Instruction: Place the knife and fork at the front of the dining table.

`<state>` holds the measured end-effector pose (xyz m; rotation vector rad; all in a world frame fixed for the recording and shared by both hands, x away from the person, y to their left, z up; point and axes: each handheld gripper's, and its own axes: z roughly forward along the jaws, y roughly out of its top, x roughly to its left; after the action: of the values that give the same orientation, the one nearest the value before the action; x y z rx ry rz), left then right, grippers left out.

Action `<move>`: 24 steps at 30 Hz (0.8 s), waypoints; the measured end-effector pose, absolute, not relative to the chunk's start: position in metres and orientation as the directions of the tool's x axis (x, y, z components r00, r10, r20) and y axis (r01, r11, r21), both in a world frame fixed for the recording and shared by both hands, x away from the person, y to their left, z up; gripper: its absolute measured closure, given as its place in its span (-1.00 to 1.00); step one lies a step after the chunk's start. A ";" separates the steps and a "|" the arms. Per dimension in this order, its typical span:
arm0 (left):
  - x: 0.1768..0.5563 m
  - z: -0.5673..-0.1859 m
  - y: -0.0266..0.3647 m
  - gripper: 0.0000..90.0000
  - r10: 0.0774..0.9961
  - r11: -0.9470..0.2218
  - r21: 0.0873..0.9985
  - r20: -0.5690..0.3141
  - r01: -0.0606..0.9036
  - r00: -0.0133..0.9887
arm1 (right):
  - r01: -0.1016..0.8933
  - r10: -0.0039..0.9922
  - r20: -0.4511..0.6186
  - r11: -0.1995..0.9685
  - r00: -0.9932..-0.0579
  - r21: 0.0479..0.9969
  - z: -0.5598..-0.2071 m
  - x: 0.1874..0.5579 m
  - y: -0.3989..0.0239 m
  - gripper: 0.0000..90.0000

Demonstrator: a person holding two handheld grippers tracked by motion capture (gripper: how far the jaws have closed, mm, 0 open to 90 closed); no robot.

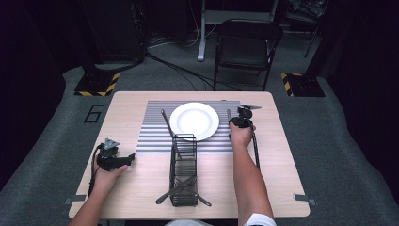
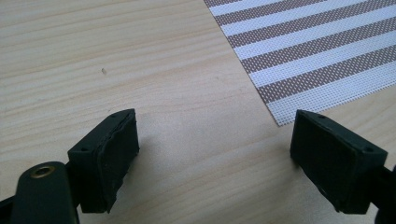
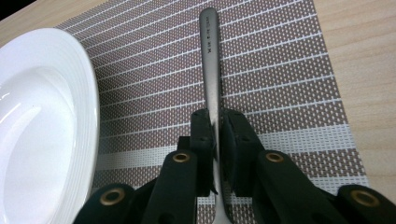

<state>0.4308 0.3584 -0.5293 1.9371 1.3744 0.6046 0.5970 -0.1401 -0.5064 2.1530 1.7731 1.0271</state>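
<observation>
Your right gripper (image 3: 215,140) has its jaws nearly closed on the utensil handle (image 3: 211,60), which lies on the striped placemat (image 3: 280,70) right of the plate (image 3: 42,130), long axis running toward the counter's far edge. Your left gripper (image 2: 215,154) rests by the left edge, jaws wide, empty.

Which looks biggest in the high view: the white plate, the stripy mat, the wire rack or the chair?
1. stripy mat
2. chair, though it stands farther off, so this is unsure
3. wire rack and white plate look much alike, so I won't rank them.
</observation>
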 end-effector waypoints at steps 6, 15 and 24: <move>0.431 -0.529 0.358 -0.66 0.942 -0.213 0.749 -0.013 0.628 0.335 | 0.794 0.934 0.357 -0.234 0.023 0.561 -0.501 0.594 -0.141 0.81; 0.431 -0.529 0.358 -0.66 0.942 -0.214 0.748 -0.011 0.628 0.335 | 0.789 0.960 0.273 -0.118 -0.066 0.603 -0.483 0.581 -0.142 0.75; 0.430 -0.529 0.358 -0.65 0.944 -0.208 0.750 -0.013 0.628 0.328 | 0.769 0.964 0.190 0.025 -0.189 0.639 -0.473 0.549 -0.149 0.63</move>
<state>0.4302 0.3578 -0.5293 1.9304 1.3815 0.6079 0.5494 -0.1489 -0.4727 1.7775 2.0096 0.9295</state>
